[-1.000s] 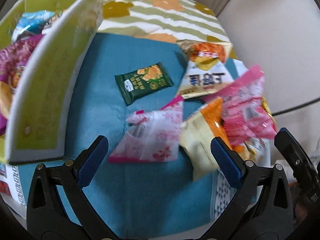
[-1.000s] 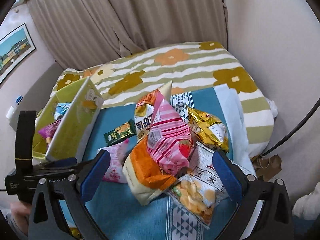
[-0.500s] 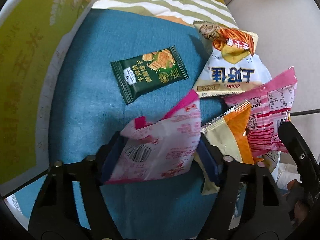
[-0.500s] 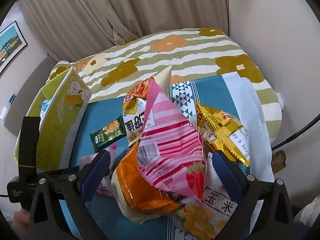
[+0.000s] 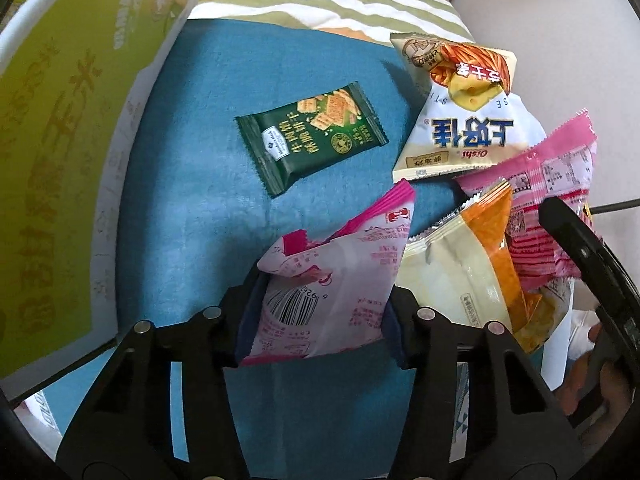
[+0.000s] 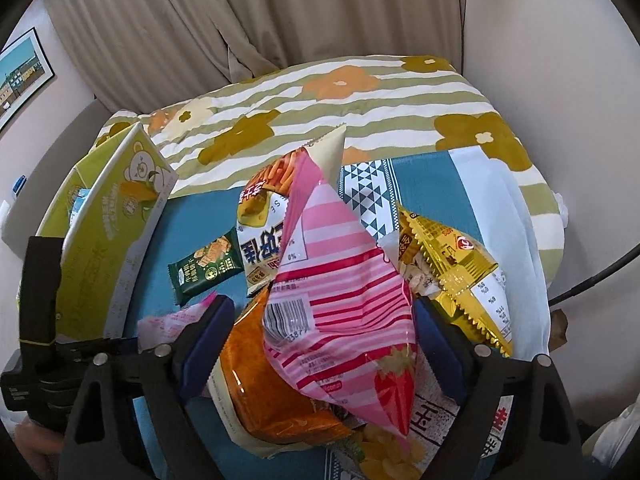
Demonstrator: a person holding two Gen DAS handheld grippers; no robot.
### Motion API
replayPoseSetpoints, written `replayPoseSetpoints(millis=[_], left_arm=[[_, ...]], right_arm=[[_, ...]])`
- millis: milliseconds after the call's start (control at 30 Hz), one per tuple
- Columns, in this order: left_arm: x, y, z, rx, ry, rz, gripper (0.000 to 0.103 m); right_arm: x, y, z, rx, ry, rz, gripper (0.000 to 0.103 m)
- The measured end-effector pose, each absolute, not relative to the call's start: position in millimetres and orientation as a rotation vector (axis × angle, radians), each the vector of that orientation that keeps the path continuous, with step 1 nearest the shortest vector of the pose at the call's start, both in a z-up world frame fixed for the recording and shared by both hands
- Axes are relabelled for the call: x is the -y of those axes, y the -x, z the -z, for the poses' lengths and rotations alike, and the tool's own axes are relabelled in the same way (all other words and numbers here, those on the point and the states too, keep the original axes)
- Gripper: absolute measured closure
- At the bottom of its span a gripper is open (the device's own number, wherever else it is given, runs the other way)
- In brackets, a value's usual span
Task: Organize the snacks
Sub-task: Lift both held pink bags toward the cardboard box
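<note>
Both tools lower: left tool (image 5: 320, 320) clamping pink packet (image 5: 332, 292).

Right gripper (image 6: 320, 340) jaws straddle pink striped bag (image 6: 340, 300) and orange bag (image 6: 256, 384) on the pile; contact unclear. Gold bag (image 6: 460, 272) right, green packet (image 6: 206, 266) left, box (image 6: 108, 232) far left.

Left claw (image 5: 320, 320) clamped narrow, pads pressed inward. Right claw (image 6: 320, 344) spread wider, low, pointing forward.

The left gripper (image 5: 320, 320) is closing on the white-and-pink plastic snack packet (image 5: 324, 296), while the right gripper (image 6: 320, 344) is narrowing around the pink striped snack bag (image 6: 340, 304).
</note>
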State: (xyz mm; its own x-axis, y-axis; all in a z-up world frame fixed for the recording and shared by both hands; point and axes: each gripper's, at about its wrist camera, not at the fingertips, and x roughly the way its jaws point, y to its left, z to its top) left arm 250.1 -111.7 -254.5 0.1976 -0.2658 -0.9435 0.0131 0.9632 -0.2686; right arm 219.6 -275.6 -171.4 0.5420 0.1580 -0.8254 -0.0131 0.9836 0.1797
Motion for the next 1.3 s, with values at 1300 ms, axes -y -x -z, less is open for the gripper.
replayPoseSetpoints(millis=[1300], left_arm=[[29.6, -166.3, 77.1, -0.984, 0.27, 0.087, 0.056]], right_arm=[[239.2, -159.2, 41.3, -0.721, -0.084, -0.289, 0.048]])
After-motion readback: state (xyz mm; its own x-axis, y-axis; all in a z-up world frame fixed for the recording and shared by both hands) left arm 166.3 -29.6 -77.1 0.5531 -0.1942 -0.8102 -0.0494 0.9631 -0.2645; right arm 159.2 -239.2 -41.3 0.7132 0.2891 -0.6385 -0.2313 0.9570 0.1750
